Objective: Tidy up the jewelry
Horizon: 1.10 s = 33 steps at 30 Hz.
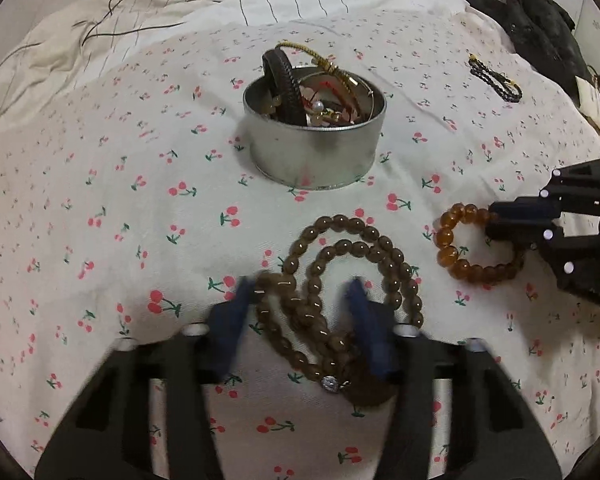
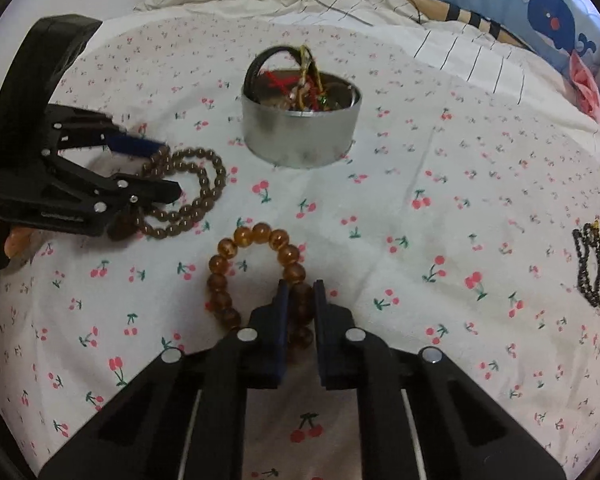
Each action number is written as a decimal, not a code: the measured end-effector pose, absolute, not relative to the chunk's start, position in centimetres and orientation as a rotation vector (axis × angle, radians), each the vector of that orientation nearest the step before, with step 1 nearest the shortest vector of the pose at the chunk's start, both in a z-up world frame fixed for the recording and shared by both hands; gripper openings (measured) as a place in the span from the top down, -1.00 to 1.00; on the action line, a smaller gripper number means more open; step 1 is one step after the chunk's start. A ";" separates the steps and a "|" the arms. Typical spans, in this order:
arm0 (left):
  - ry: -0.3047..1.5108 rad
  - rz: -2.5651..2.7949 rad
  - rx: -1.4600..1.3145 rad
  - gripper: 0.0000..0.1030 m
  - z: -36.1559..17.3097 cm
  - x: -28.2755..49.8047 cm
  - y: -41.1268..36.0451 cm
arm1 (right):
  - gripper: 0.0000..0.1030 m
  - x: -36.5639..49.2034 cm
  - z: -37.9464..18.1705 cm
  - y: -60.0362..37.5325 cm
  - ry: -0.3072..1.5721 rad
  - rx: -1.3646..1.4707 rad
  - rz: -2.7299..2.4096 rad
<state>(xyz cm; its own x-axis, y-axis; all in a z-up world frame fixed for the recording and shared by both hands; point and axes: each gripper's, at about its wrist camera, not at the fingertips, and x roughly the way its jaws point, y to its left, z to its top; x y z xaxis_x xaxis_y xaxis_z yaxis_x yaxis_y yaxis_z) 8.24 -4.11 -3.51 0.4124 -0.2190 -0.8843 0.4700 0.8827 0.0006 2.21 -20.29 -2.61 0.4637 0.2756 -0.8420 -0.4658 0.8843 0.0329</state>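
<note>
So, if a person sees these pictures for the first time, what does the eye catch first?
Probably the round metal tin in the middle of the cherry-print sheet, full of bracelets. Nearer, the left gripper straddles a long brown bead strand, and the right gripper pinches an amber bead bracelet.

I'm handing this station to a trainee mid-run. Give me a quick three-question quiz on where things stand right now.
1. True or false: the right gripper is shut on the amber bracelet.
2. Which item lies between the fingers of the open left gripper? A) black bracelet B) brown beads C) tin
3. Fill in: the black bracelet lies on the ______, apart from both grippers.

Key
1. True: its fingers close on beads at the near side of the loop.
2. B: the strand lies between the spread fingers, not yet pinched.
3. Sheet: it lies far to the right, outside the tin.
</note>
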 end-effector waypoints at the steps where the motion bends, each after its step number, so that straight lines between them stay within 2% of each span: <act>1: 1.067 -0.443 0.253 0.56 -3.3 8.4 -4.0 | 0.76 2.2 -2.4 -20.4 0.981 -0.206 0.458; 4: 1.069 -0.447 0.228 0.71 -2.8 8.5 -3.2 | 0.76 2.2 -1.8 -20.7 0.966 -0.193 0.457; 9: 1.015 -0.467 0.210 0.75 -0.5 7.7 -3.2 | 0.76 2.1 -0.3 -21.3 0.921 -0.159 0.453; 11: 0.987 -0.478 0.195 0.85 0.6 7.4 -3.2 | 0.76 2.0 0.6 -21.8 0.898 -0.133 0.452; 15: 0.950 -0.482 0.187 0.85 2.1 6.9 -2.9 | 0.76 1.9 2.1 -22.5 0.857 -0.081 0.459; 19: 0.981 -0.461 0.185 0.84 1.3 7.1 -2.9 | 0.76 2.3 1.7 -23.1 0.871 -0.068 0.429; 21: 0.997 -0.448 0.159 0.81 1.0 7.5 -2.3 | 0.36 2.7 1.0 -23.6 0.902 -0.049 0.420; 22: 0.997 -0.442 0.134 0.67 1.1 7.7 -2.0 | -0.07 2.7 0.9 -24.0 0.897 -0.038 0.401; 23: 0.999 -0.437 0.114 0.30 1.1 7.8 -1.7 | -0.15 2.7 1.0 -24.3 0.883 -0.028 0.385; 25: 0.993 -0.424 0.050 -0.16 1.4 8.1 -0.8 | -0.16 2.7 1.1 -24.6 0.882 -0.024 0.380; 26: 0.989 -0.422 0.042 -0.19 1.4 8.1 -0.7 | -0.22 2.6 0.9 -24.5 0.886 -0.032 0.381; 29: 1.025 -0.438 0.048 -0.30 0.8 8.4 -0.8 | -0.23 2.4 0.2 -23.5 0.915 -0.086 0.409; 33: 1.068 -0.445 0.124 -0.35 -0.7 8.2 -2.0 | -0.32 1.9 -1.1 -21.3 0.944 -0.188 0.446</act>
